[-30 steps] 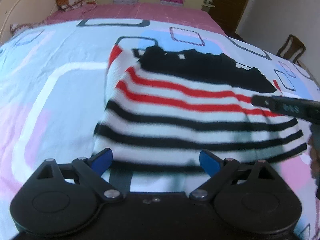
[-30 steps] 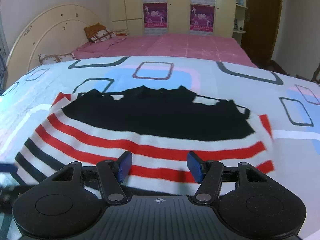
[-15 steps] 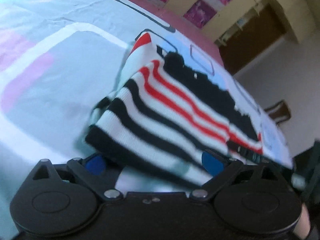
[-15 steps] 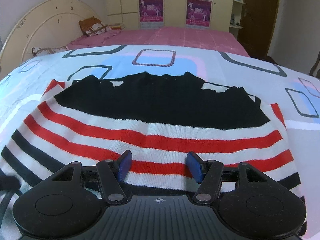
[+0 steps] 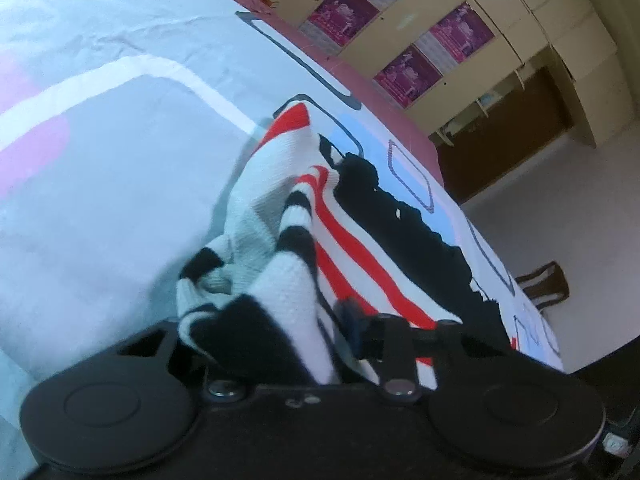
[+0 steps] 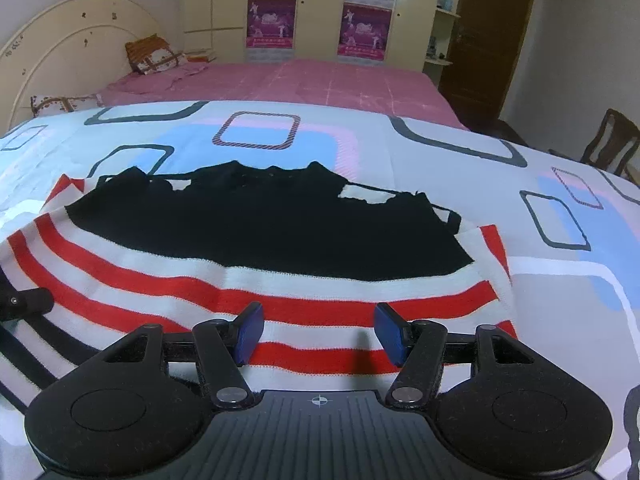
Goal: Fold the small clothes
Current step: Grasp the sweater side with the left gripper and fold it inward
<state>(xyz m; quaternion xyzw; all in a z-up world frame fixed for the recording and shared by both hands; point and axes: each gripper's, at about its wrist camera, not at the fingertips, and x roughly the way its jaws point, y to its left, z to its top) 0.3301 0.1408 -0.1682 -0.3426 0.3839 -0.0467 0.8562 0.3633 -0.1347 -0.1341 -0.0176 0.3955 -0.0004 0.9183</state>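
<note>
A small knit sweater [image 6: 280, 240] lies on the bed, black at the top with red, white and black stripes below. My left gripper [image 5: 296, 340] is shut on the sweater's striped lower left edge [image 5: 280, 280] and holds it bunched and lifted off the sheet. Its left finger is hidden by the cloth. My right gripper [image 6: 318, 334] is open, just above the red stripes near the hem, holding nothing. The tip of the left gripper [image 6: 28, 300] shows at the left edge of the right wrist view.
The sweater rests on a pale sheet [image 6: 560, 280] with rounded square prints over a pink bedspread [image 6: 300, 80]. A headboard [image 6: 60, 48] and pillows stand far left. A wooden chair [image 6: 612, 140] stands at the right, wardrobes with posters behind.
My left gripper has closed on the sweater's striped lower edge and lifted it, tilting as it went. My right gripper has moved slightly forward over the red stripes and stayed open.
</note>
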